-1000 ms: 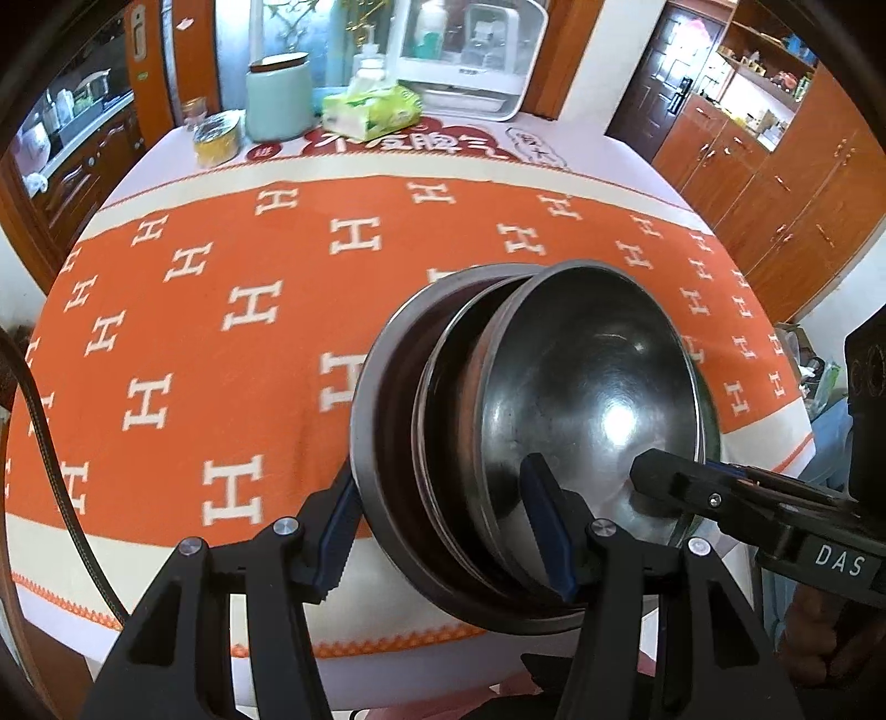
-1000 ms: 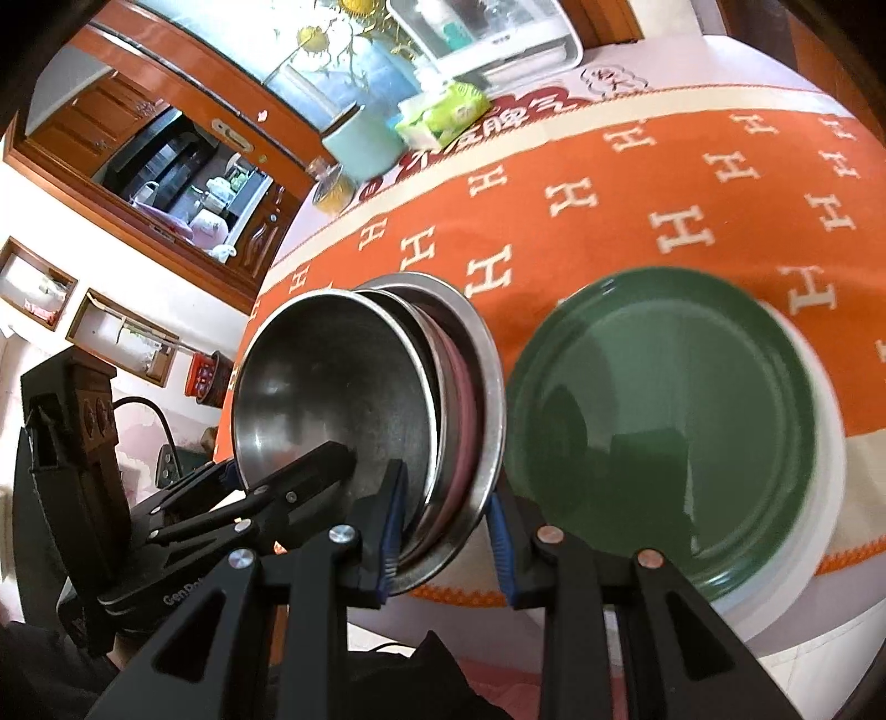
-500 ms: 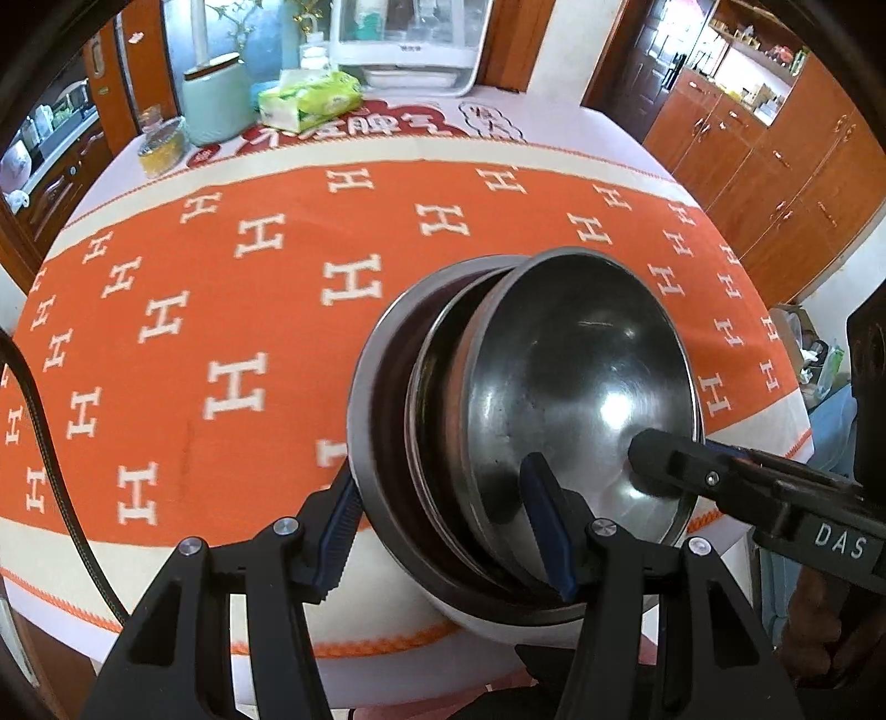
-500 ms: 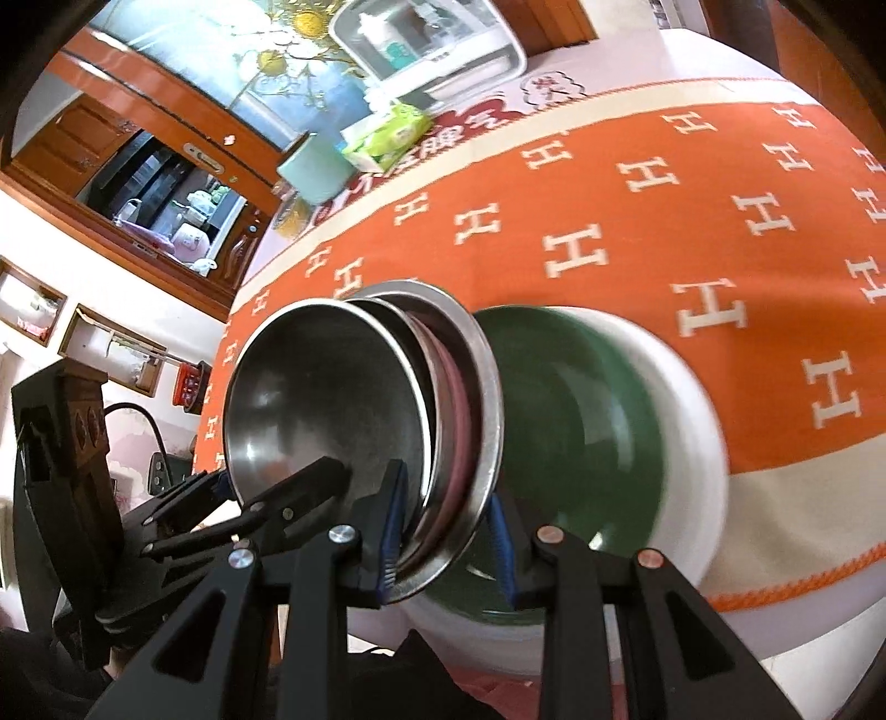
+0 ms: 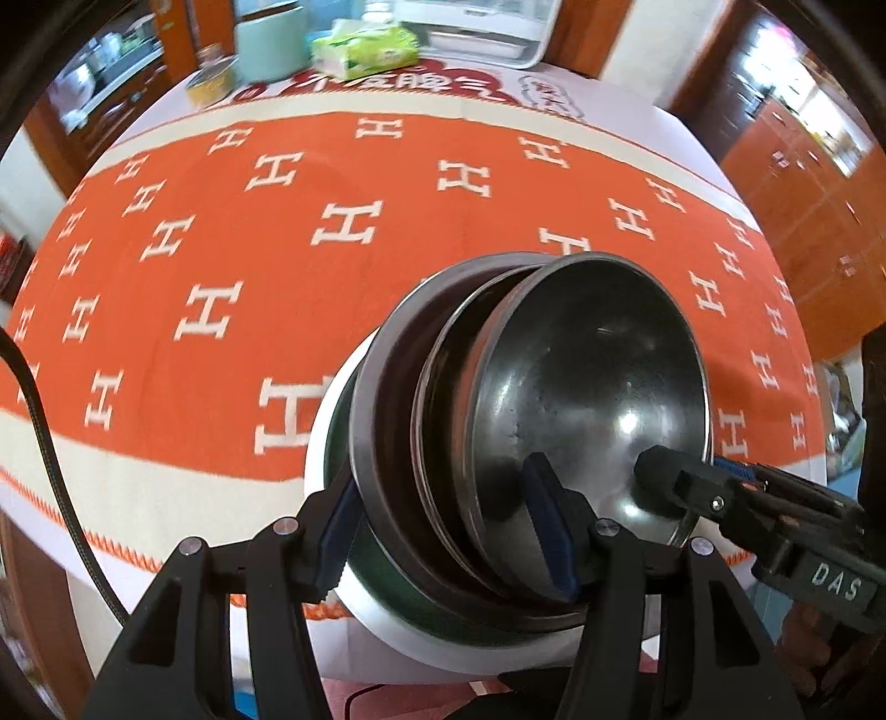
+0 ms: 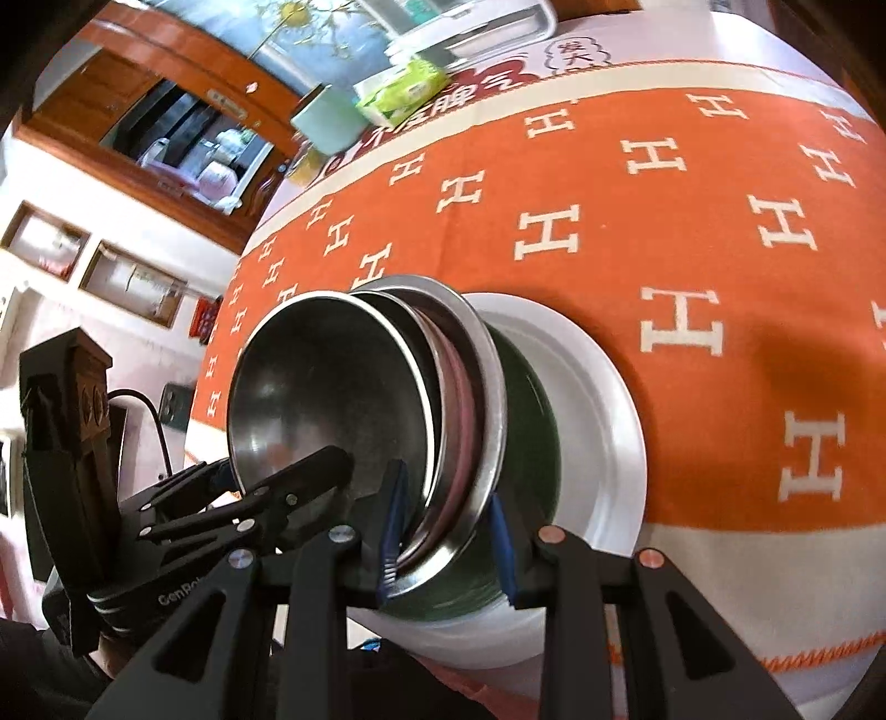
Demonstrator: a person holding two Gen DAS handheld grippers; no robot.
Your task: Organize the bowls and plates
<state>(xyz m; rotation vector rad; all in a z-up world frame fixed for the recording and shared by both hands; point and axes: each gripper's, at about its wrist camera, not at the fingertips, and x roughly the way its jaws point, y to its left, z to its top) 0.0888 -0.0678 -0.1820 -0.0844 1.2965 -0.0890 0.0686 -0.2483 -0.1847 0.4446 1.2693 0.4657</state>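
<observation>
A nested stack of steel bowls and plates is held tilted on edge, low over a green plate that lies on a white plate at the table's near edge. My left gripper is shut on the stack's near rim. My right gripper is shut on the same stack from the other side; it shows in the left wrist view. A pinkish dish sits inside the stack.
The orange H-patterned cloth covers the table. At the far edge stand a pale green canister, a tissue pack, a small tin and a white tray. Wooden cabinets stand at the right.
The stack has come down and over the green and white plates; the green plate, open to view a second ago, is now mostly covered by the stack. Both grippers stay shut.
</observation>
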